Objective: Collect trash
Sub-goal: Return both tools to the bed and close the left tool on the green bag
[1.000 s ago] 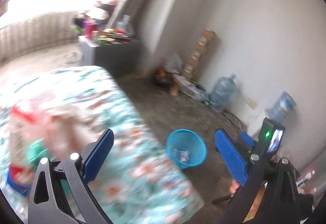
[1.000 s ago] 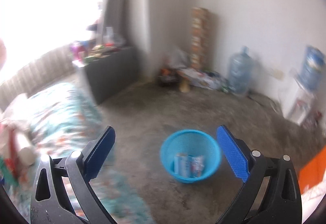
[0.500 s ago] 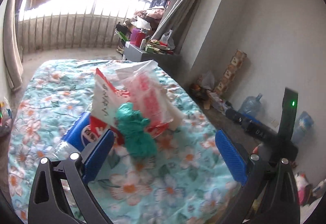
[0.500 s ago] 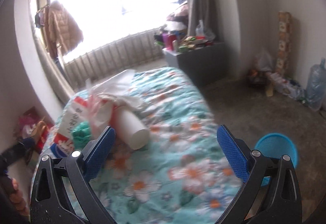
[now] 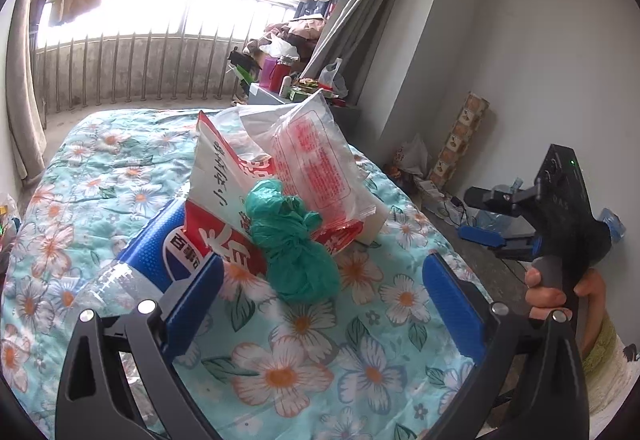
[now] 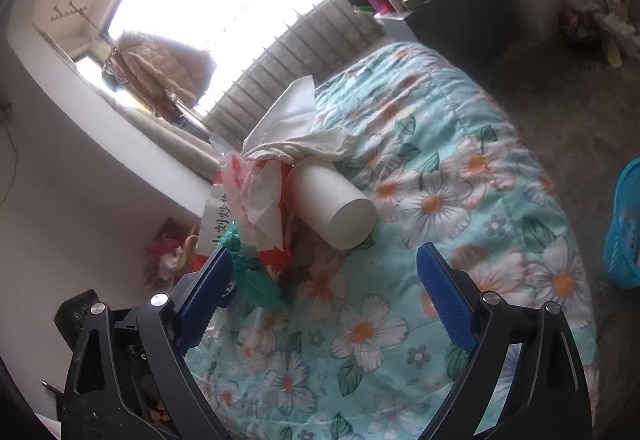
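So the trash pile sits on the floral bedspread (image 5: 120, 175), roughly mid-bed. Count: one knotted green plastic bag (image 5: 296, 252), one red-and-white paper bag with writing (image 5: 224, 183), one clear plastic bag with red print (image 5: 316, 159), one Pepsi bottle (image 5: 160, 244) lying under the paper bag, one white paper cup (image 6: 336, 205) on its side, and one crumpled white tissue (image 6: 296, 127) — all touching or overlapping. One blue basket (image 6: 626, 224) stands on the concrete floor beside the bed, with something in it.

Left gripper (image 5: 320, 292) is spread wide, nothing between its fingers, green bag just ahead. Right gripper (image 6: 324, 288) is spread and holding nothing too, cup just ahead.

Room: barred window, curtains, one cluttered grey cabinet (image 6: 460, 15).
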`<state>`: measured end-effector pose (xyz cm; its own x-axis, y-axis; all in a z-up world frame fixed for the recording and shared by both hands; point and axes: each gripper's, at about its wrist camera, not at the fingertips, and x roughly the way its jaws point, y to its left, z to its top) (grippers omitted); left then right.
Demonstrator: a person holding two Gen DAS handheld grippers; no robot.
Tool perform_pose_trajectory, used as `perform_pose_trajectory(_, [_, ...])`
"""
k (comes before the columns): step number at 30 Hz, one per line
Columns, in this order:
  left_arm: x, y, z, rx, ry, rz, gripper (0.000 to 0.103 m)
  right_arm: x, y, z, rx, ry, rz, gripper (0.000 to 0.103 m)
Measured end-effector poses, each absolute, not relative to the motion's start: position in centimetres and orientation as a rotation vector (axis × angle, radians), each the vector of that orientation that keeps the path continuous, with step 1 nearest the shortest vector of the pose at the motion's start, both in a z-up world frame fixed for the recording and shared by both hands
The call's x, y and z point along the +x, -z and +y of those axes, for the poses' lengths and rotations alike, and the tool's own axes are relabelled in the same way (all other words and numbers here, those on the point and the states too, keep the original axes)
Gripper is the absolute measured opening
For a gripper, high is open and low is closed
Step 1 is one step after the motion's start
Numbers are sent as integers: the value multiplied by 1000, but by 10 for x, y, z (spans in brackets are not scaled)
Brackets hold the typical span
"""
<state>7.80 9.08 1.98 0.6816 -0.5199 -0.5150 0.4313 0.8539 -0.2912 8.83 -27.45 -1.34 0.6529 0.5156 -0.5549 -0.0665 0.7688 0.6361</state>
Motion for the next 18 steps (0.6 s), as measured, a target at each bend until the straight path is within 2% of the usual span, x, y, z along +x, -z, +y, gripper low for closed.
perform_pose_trajectory(4, [87, -18, 83, -122, 531, 607, 95, 104, 6, -256, 601, -414, 813, 77])
perform_pose_trajectory(10, [100, -28, 73, -80, 503, 558, 79, 120, 4, -236, 607, -472, 806, 60])
perform_pose_trajectory(14, [113, -17, 61, 15, 417, 621, 68, 120, 6, -238, 654, -500, 816, 51])
perform_pose_trajectory(18, [132, 0, 61, 3, 361, 722, 65, 121, 1, -244, 678, -521, 807, 42])
